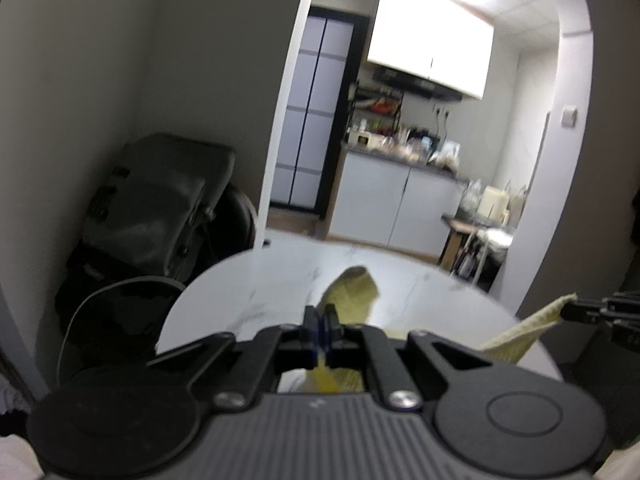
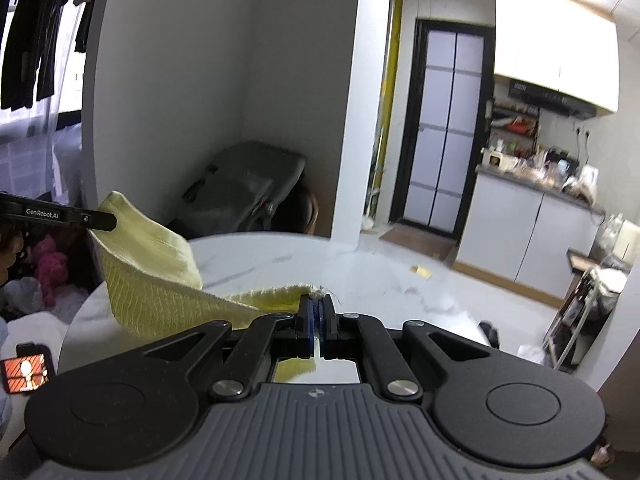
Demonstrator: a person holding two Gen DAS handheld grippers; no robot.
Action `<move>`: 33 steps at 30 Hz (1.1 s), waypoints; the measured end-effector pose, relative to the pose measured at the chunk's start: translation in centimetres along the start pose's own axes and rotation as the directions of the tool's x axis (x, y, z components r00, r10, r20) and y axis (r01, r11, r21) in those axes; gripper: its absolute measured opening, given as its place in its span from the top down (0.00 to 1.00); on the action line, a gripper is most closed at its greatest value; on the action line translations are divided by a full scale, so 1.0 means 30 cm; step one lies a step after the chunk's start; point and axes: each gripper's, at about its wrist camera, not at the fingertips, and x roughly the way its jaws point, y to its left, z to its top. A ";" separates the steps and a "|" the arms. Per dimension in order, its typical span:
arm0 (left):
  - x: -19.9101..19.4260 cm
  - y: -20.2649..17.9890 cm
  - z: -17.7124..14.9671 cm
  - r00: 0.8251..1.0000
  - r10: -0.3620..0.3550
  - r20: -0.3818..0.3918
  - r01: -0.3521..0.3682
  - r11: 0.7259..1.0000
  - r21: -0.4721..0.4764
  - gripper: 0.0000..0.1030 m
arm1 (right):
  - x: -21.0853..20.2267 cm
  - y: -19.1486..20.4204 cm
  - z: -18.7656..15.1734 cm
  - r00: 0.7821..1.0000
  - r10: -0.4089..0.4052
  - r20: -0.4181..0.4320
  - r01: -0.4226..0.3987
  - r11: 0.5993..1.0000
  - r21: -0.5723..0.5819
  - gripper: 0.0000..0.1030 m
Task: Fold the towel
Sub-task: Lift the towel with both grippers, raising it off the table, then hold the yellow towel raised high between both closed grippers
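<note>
A pale yellow towel (image 2: 160, 280) hangs in the air over a round white marble table (image 2: 260, 256), stretched between both grippers. My right gripper (image 2: 316, 304) is shut on one corner of it, frayed threads poking out past the pads. My left gripper (image 1: 320, 316) is shut on another corner, whose tip (image 1: 354, 292) sticks up beyond the fingers. In the right wrist view the left gripper (image 2: 108, 222) comes in from the left edge, clamped on the towel's raised corner. In the left wrist view the right gripper (image 1: 568, 310) shows at the right edge, holding the towel's other end (image 1: 524, 332).
A dark chair (image 1: 160, 208) stands behind the table against the wall. Beyond it a doorway opens to a kitchen with white cabinets (image 1: 400, 208) and a cluttered counter. A phone (image 2: 26, 372) with a lit screen lies at the lower left. Clothes hang by a window (image 2: 32, 40).
</note>
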 end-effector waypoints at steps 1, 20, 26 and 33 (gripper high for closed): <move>-0.006 -0.006 0.010 1.000 -0.006 0.013 0.006 1.000 -0.003 0.97 | -0.008 0.001 0.013 1.000 -0.006 0.013 0.006 1.000 -0.003 0.97; -0.161 -0.078 0.185 0.967 -0.085 0.240 0.102 0.993 -0.060 0.97 | -0.165 0.029 0.243 0.968 -0.084 0.236 0.104 0.992 -0.075 0.97; -0.219 -0.110 0.202 0.953 -0.104 0.285 0.120 0.992 -0.039 0.97 | -0.238 0.051 0.256 0.956 -0.100 0.276 0.125 0.989 -0.077 0.97; -0.277 -0.129 0.198 0.942 -0.117 0.313 0.132 0.991 -0.027 0.97 | -0.311 0.079 0.251 0.946 -0.111 0.306 0.141 0.987 -0.078 0.97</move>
